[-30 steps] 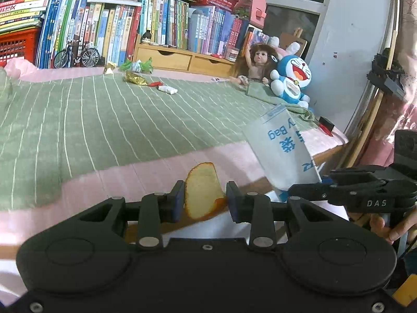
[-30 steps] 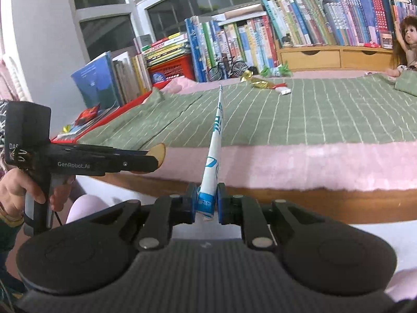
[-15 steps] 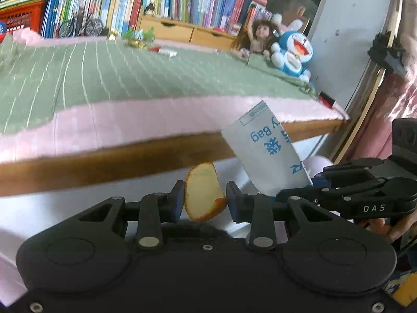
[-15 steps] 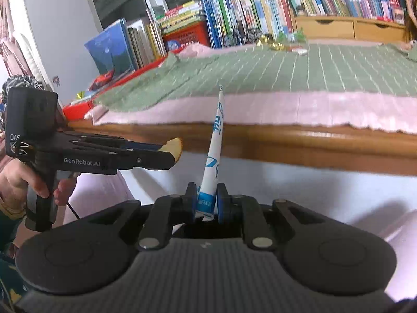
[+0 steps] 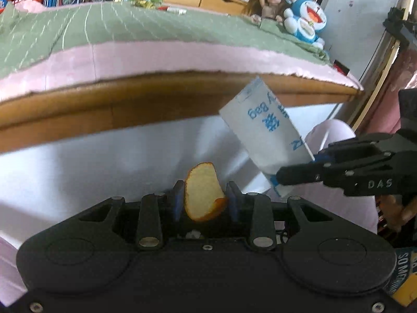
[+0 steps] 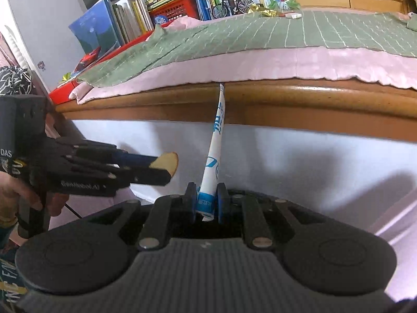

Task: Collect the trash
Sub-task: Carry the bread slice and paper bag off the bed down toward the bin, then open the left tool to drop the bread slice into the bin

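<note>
Both hands loaded: left gripper [image 5: 204, 199] pinches a curved orange peel [image 5: 203, 191] between its pads, right gripper [image 6: 206, 203] is pressed together on the bottom edge of a flat white bag with blue print [image 5: 265, 133], both held side by side below the wooden bed rail [image 6: 286, 101], off the green blanket [image 5: 130, 31]. Neither piece is in a bin, and no bin is in view, so I judge drop-off pending. Left to collect: gold and green wrappers [image 6: 265, 12] plus a small white scrap [image 6: 293, 15] at the blanket's far edge near the books.
</note>
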The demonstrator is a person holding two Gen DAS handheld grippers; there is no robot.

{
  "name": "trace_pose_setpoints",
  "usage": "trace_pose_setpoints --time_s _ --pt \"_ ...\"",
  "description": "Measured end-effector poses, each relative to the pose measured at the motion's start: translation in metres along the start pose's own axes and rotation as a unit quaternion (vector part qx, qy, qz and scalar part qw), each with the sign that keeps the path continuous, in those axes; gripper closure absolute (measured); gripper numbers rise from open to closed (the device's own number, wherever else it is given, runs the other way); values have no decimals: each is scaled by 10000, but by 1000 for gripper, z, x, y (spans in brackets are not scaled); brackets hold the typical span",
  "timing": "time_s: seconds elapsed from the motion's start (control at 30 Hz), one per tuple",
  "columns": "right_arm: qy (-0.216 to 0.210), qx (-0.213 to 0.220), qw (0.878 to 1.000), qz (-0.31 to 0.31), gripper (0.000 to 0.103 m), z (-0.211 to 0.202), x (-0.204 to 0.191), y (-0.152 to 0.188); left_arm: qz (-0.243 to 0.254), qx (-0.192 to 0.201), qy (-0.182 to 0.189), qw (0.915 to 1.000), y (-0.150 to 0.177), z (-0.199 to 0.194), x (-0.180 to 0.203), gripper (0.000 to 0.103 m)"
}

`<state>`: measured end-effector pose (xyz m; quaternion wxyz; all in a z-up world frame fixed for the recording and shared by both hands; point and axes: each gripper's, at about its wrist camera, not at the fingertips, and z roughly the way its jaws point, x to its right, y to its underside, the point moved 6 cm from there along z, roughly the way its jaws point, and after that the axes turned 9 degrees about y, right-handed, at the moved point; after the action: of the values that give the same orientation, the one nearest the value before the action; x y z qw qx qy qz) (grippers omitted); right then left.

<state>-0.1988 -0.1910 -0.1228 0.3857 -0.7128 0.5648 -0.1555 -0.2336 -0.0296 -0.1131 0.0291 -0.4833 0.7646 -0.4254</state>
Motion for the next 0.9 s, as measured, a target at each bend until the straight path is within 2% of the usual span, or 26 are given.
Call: trace_pose_setpoints --time_s 0.43,0.67,0.73,0.8,0.87,0.9 --pt "-63 -331 9994 -28 84 19 -7 6 -180 -357 15 9992 11 26 -11 70" --pt "16 -362 9993 2 84 24 -3 2 -145 -449 -206 9987 10 31 -16 68" --pt "18 -402 9992 -5 84 26 -3 1 -156 -415 -309 9985 12 30 -17 55" --pt "17 -431 9991 -40 84 29 -4 0 -144 -371 -478 9981 13 29 -19 15" --pt "8 -443 9990 -84 84 31 -7 -1 -145 -339 -654 9972 14 28 -19 4" --pt "2 -448 9989 -101 84 32 -8 -1 -144 -363 -680 9969 14 28 -19 3"
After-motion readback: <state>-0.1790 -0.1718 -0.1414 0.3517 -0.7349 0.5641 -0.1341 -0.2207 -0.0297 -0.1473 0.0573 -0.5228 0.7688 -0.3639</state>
